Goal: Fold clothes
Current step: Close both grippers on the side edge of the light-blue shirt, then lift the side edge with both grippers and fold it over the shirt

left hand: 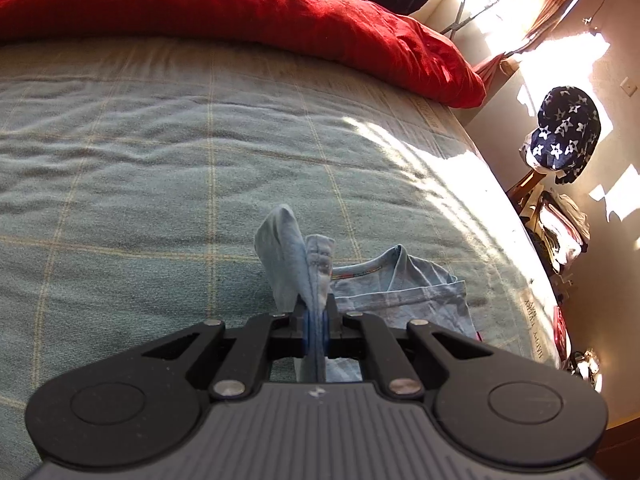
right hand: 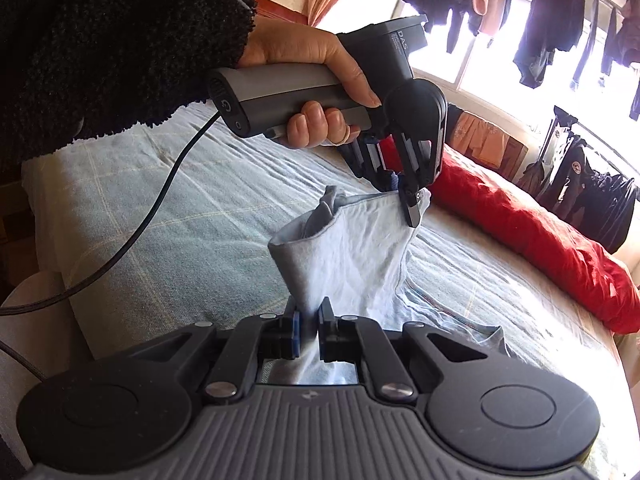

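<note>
A light blue T-shirt [left hand: 400,296] lies partly on the bed, its neck opening toward the right. My left gripper [left hand: 316,320] is shut on a hem edge of the shirt, which stands up between the pads. In the right wrist view the left gripper [right hand: 412,204] hangs over the bed, held by a hand, and pinches a raised corner of the shirt [right hand: 360,248]. My right gripper [right hand: 308,320] is shut on another part of the same raised edge. The cloth is stretched between the two grippers above the bed.
The bed has a pale green checked cover [left hand: 160,152]. A red duvet [left hand: 248,12] lies along its far side. A chair with a star-patterned garment [left hand: 568,132] stands right of the bed. A black cable [right hand: 132,232] crosses the bed. Clothes hang at the window [right hand: 548,28].
</note>
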Motion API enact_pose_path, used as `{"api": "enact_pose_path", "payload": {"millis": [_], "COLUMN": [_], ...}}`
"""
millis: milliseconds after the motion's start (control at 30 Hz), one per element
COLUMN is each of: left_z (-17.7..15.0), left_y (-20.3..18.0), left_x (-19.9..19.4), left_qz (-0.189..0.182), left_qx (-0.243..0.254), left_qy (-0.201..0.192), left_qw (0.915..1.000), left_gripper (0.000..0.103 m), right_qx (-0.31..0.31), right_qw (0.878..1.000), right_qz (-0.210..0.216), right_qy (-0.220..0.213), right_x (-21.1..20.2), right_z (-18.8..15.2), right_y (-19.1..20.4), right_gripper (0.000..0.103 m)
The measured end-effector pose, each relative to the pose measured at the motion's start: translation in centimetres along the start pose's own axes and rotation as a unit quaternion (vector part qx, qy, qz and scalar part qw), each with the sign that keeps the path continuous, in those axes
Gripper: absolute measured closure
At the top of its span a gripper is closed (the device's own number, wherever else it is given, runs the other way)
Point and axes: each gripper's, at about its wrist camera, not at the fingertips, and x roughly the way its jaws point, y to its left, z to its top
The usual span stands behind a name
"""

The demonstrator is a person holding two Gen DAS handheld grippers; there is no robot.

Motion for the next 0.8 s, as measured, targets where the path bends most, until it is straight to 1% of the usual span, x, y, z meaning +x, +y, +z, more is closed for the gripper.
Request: {"api": "enact_pose_path", "payload": {"millis": [67,100,233,367,500,567,800], "left_z": [0.0,0.0,0.2,0.2,0.1,-0.1,-0.9], "left_y": [-1.5,-2.3,-5.6,-8.5,-11.6,-13.3,-17.4], "left_x": [0.0,0.1,0.6,1.5,3.0,4.0,7.7], "left_qz": [0.003,0.005,0.019,0.021,0.024,0.037,0.036], "left_qx": [0.007,0.012,0.035,0.053,0.069,0.080,0.111], "left_qy": [-0.003,-0.004,-0.008,-0.007,-0.003,-0.004,0.018], "left_qw": [1.0000,0.9999,0.9992,0.9983,0.9973,0.9961,0.9930], "left_gripper": [0.099,0.099,0.099,0.099,0.099,0.099,0.099], "right_qx": [0.009,0.015,0.036,0.061,0.088,0.101,0.154], "right_qw": [1.000,1.000,0.999,0.997,0.995,0.994,0.986], "right_qz": [-0.006,-0.011,-0.021,-0.032,-0.041,-0.047,-0.057], "right_qy": [-0.005,-0.009,-0.014,-0.017,-0.017,-0.015,-0.006], "right_x": [-0.6,-1.5,-2.4,-3.5,-4.2,-4.7,-5.8], "right_z": [-0.4,-0.7,-1.8,-2.9,-4.1,-4.9,-7.2], "right_y": [-0.7,-1.5,-2.9,-4.5,-6.2,-7.3,-10.4], "right_gripper": [0.094,0.094,0.094,0.094,0.094,0.094,0.094]}}
